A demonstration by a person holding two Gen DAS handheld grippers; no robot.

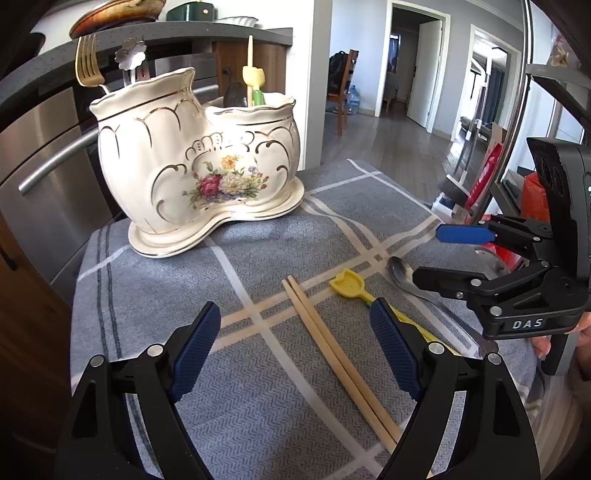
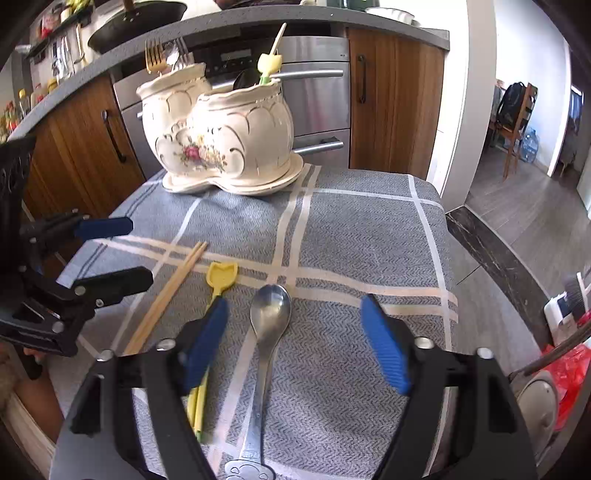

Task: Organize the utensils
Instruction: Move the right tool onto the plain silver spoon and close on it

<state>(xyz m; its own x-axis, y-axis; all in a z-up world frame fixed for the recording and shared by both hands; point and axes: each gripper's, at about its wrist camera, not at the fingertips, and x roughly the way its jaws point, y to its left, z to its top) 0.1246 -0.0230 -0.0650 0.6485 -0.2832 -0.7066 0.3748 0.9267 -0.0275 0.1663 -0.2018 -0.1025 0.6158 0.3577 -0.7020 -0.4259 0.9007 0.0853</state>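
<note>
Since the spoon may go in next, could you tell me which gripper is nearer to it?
Right. The right gripper is open directly over the metal spoon, fingers either side; the left gripper hovers by the chopsticks, farther off.

A home kitchen is indicated: a stainless-steel dishwasher (image 2: 314, 96) is set under a grey countertop (image 2: 258, 16) between wooden cabinet doors (image 2: 395, 99). A wooden-floored hallway (image 1: 391, 144) with open doorways, a chair (image 2: 517, 125) and a water bottle (image 1: 353, 99) is seen beyond.
</note>
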